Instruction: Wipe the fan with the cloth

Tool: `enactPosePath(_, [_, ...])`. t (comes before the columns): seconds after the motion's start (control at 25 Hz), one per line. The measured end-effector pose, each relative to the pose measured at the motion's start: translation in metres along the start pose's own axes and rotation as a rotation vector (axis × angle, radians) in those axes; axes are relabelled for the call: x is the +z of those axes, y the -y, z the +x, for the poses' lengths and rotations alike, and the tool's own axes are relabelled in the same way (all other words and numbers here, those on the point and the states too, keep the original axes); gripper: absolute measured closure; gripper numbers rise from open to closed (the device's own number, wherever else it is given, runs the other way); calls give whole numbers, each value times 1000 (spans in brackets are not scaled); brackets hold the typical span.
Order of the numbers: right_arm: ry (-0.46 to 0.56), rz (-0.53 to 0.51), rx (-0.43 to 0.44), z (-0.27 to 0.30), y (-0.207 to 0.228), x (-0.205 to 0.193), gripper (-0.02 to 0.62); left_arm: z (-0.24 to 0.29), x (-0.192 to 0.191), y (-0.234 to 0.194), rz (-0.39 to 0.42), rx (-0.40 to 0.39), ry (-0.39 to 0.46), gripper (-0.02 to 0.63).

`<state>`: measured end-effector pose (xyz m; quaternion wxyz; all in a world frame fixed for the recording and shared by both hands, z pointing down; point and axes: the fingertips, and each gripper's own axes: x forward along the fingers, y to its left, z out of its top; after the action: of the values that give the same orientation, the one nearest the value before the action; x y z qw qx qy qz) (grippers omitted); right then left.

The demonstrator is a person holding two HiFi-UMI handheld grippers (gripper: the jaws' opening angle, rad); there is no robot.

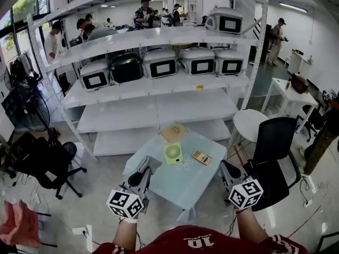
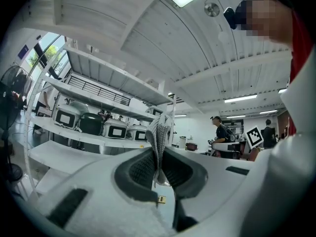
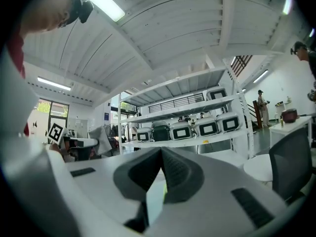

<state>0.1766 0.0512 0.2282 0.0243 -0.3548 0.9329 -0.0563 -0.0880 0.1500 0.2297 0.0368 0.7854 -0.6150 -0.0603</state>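
Note:
A small green fan [image 1: 172,153] stands on the low pale-blue table [image 1: 185,187], near its far side. My left gripper [image 1: 143,167] hovers at the table's near-left edge, left of and nearer to me than the fan. In the left gripper view this gripper [image 2: 159,151] is shut on a grey waffle-weave cloth [image 2: 159,135], which sticks up between the jaws. My right gripper [image 1: 228,171] is held over the table's near-right edge. In the right gripper view its jaws meet at the tips [image 3: 160,151] with nothing between them.
A tan box [image 1: 174,133] and a small yellow calculator-like item [image 1: 201,157] lie beside the fan. White shelving [image 1: 159,89] with several boxy appliances stands behind. A black office chair [image 1: 273,147] and a round white stool [image 1: 249,123] are on the right, another chair [image 1: 45,160] on the left.

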Motion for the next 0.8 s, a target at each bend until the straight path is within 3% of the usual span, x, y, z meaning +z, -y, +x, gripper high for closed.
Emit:
enactPosePath(0.32, [16, -23, -50, -1, 0, -2, 595, -10, -2, -12, -12, 36, 10, 578])
enactPosePath(0.8, [6, -9, -56, -9, -2, -7, 597, -15, -7, -13, -24, 43, 7, 578])
